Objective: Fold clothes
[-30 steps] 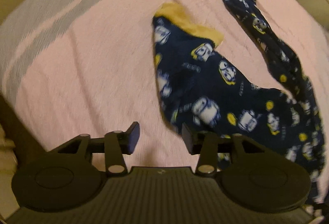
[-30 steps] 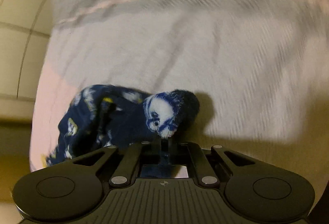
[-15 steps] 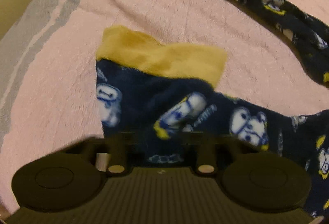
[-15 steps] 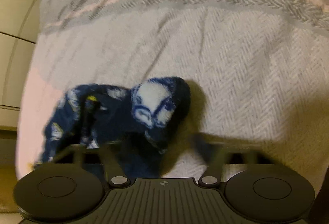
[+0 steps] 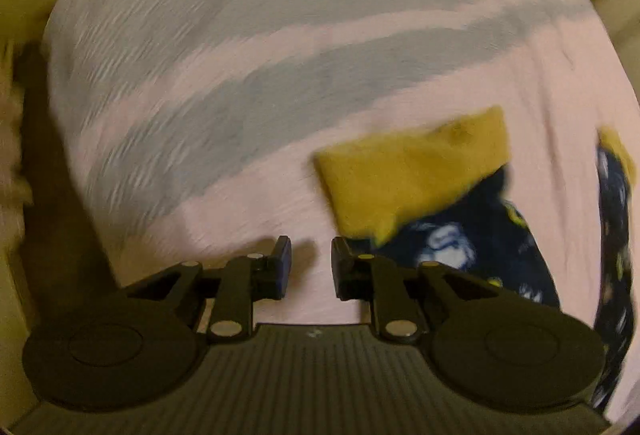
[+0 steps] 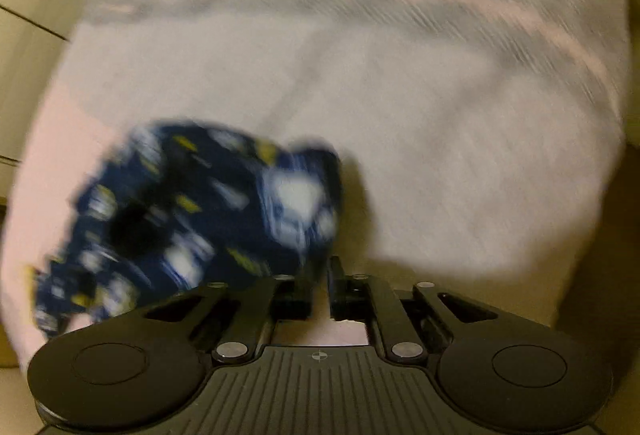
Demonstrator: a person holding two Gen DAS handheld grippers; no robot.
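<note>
Soft pink and grey blanket [image 5: 280, 83] on a bed, with fuzzy dark blue pants [image 5: 472, 239] lying on it.

Left gripper [image 5: 311, 267] just opening, nothing between; yellow cuff [image 5: 412, 171] lay right beside it. Right gripper [image 6: 320, 283] just opening too, a little apart, blue bunch [image 6: 208, 211] at its left finger; grip hard to tell. Best to grab corners, pull flat, fold slowly.

Right of my fingers [image 5: 282, 259] I see navy pyjama trousers [image 5: 472, 247] printed white and yellow, with a mustard-yellow cuff [image 5: 412, 171]; ahead, a pink blanket [image 5: 248, 179] with grey stripes.
</note>
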